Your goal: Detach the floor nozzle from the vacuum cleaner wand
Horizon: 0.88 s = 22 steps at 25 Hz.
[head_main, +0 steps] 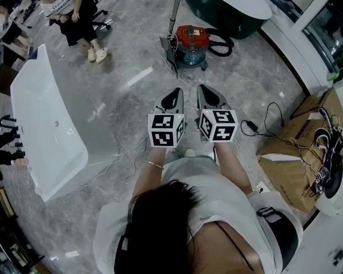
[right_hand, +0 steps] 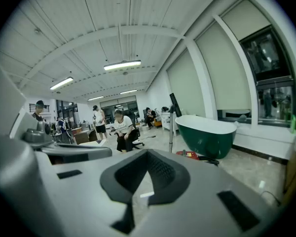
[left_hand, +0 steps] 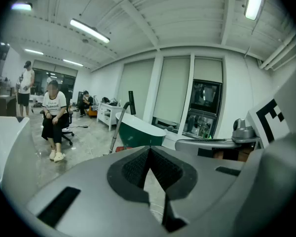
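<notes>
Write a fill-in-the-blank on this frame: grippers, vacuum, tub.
The left gripper and right gripper are both ___, holding nothing.
The vacuum on the floor has a ___ body.
The tub behind it is dark ___ outside.
Missing words: shut; red; green.

white bathtub (head_main: 46, 124) | green bathtub (right_hand: 208, 140) | cardboard box (head_main: 297, 148) | seated person (head_main: 74, 21)

Grey marble floor (head_main: 131, 56) gleaming, white bathtub (head_main: 46, 124) lying at left, dark green bathtub (right_hand: 209, 132) standing by blind-covered windows (left_hand: 175, 88), tube lights (right_hand: 122, 65) glowing on ribbed white ceiling (right_hand: 103, 14), cardboard box (head_main: 297, 178) sitting at right
</notes>
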### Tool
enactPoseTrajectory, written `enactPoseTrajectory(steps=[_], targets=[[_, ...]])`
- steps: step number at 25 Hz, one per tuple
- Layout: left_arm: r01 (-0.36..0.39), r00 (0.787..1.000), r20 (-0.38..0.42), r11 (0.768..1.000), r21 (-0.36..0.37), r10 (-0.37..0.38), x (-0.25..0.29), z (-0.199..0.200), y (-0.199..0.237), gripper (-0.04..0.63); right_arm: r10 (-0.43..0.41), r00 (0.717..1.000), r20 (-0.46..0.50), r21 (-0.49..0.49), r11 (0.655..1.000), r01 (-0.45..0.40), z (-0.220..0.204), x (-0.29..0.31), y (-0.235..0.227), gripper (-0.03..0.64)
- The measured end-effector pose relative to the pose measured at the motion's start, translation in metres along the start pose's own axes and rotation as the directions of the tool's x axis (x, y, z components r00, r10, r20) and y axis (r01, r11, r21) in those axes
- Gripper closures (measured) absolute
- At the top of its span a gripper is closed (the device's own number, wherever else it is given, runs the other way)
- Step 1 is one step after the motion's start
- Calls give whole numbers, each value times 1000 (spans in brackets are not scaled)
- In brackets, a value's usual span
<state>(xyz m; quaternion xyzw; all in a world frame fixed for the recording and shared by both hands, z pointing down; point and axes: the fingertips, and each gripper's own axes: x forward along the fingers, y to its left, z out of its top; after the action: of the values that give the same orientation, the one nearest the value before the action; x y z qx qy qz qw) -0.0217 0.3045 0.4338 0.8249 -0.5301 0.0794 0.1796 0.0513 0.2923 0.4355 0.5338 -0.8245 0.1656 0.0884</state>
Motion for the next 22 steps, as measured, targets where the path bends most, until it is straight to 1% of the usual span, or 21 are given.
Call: enactPoseTrajectory(steps=[8,11,16,22], targets=[[-18,1000,-5,1000,-9,18,-1,0,18,592,-1,1000,-4,-7,1000,1,-2,10,12,601],[-19,1000,-6,1000,-13,19,-2,0,23,592,-14,1000,-10,0,1000,14,-3,12,13,601],[-4,1000,-15,1000,-12,4,0,-1,29,592,-44,999,-20,10,999,44,-4,19,13,601],[15,1000,-12,1000,-6,-16,4,2,41,592,-62,998,-9,20,998,62,0,29,19,601]])
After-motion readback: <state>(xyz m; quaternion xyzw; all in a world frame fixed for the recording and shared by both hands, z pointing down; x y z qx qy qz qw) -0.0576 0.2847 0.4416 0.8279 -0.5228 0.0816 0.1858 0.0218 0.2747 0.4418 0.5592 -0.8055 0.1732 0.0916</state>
